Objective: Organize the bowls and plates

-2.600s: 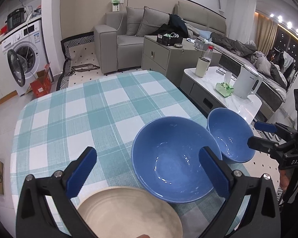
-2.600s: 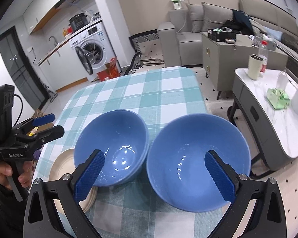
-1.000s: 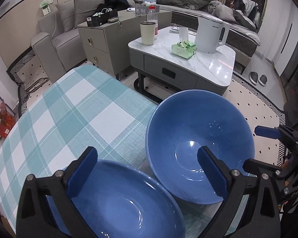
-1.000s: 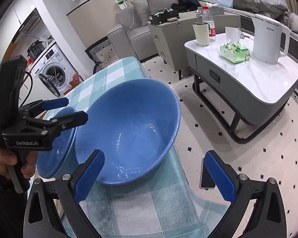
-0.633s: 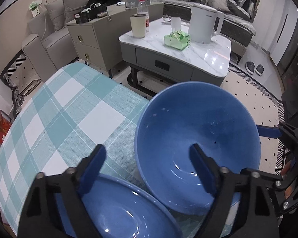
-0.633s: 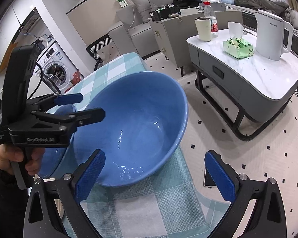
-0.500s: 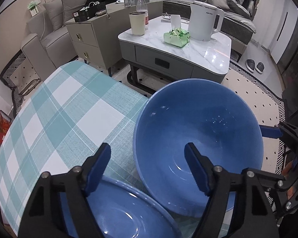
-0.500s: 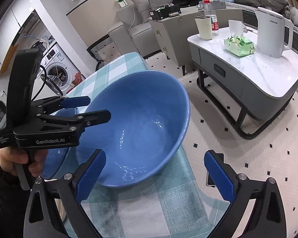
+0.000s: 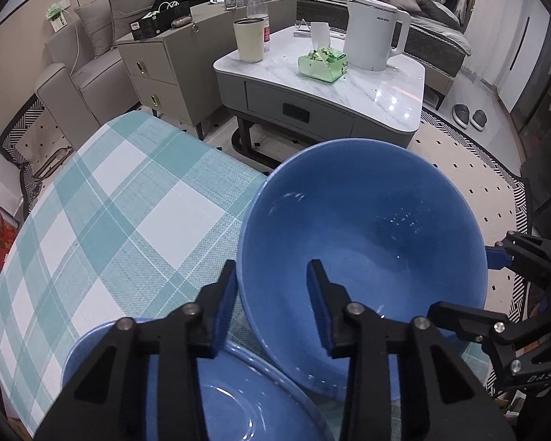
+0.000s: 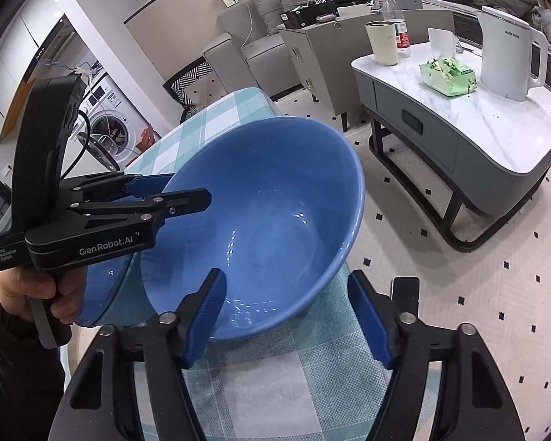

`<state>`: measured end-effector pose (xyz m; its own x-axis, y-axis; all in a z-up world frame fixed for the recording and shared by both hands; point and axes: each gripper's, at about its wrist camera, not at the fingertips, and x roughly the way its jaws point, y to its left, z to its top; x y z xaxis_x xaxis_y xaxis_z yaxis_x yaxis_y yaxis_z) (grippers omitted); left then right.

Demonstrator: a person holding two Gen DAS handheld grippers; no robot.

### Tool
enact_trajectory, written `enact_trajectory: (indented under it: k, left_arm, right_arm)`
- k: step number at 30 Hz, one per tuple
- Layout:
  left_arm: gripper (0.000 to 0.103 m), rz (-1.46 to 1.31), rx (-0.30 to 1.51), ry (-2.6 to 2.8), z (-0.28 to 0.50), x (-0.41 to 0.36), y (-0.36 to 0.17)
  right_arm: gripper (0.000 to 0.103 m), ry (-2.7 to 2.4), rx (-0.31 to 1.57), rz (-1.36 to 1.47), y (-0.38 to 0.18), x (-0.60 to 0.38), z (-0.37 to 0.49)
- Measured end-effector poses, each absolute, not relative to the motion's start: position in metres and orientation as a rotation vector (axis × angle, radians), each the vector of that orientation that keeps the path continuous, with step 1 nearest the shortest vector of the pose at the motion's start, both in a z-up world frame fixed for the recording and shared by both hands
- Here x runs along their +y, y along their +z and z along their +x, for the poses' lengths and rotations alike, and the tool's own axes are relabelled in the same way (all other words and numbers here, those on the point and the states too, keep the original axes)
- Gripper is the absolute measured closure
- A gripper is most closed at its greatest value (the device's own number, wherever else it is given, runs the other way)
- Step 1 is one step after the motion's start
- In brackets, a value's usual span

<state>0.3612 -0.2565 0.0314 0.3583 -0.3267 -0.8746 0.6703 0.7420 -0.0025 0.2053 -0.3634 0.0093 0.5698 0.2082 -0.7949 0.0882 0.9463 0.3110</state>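
- Left gripper straddled tilted bowl's rim, jaws closing, narrow.
- Right gripper closing over bowl's opposite rim, a gap left.
- Second bowl beside.

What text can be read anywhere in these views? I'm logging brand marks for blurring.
"GenRobot.AI": side of the left gripper, right wrist view.
"Data Acquisition System": small print on the same body, barely legible.
"DAS": right gripper body, left wrist view.
"AUX", roughly: white kettle; too blurred to confirm.
Bottle label, washing machine stickers: unreadable.
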Motion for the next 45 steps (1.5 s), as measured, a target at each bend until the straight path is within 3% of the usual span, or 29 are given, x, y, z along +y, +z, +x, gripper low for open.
enact_trajectory:
  k: [8, 26, 45]
  left_arm:
    - [0.079, 0.385, 1.011, -0.649, 0.360, -0.254, 0.032]
    - [0.082, 0.396, 1.003, -0.630, 0.349, -0.255, 0.034]
    - [0.082, 0.375, 0.957, -0.636, 0.336, -0.255, 0.056]
  right_arm:
    - [0.047, 0.060, 0.963, 0.323, 0.010, -0.363, 0.205]
    - [0.068, -0.043, 0.956, 0.275, 0.013, -0.366, 0.203]
    - [0.069, -0.055, 0.916, 0.280, 0.028, -0.372, 0.191]
